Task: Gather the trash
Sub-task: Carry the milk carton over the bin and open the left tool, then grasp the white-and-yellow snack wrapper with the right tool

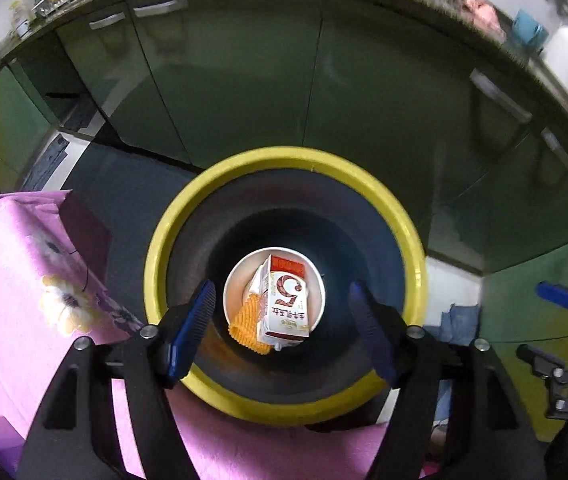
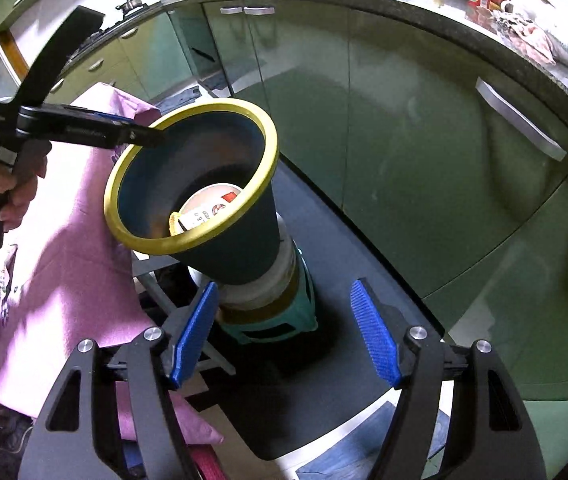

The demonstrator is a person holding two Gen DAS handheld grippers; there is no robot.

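Trash: carton (image 1: pixel 285 304), yellow wrapper (image 1: pixel 248 326), white bowl (image 1: pixel 236 280) already in bin (image 1: pixel 284 158), directly below left gripper (image 1: pixel 282 322). Both grippers agape, empty; right gripper (image 2: pixel 284 334) alongside. Remaining litter unseen.

You've got a bin (image 1: pixel 284 168) of smooth matt plastic, yellow rim (image 2: pixel 270 152) faintly shiny; inside, at six o'clock, a printed paper carton (image 1: pixel 285 304) in a smooth white bowl (image 1: pixel 315 276); pink cloth (image 1: pixel 12 280) at nine, soft and matt; glossy green cabinet doors (image 2: pixel 403 128) at twelve, brushed metal handles (image 2: pixel 519 120); ribbed blue pads (image 2: pixel 371 332) on your gripper.
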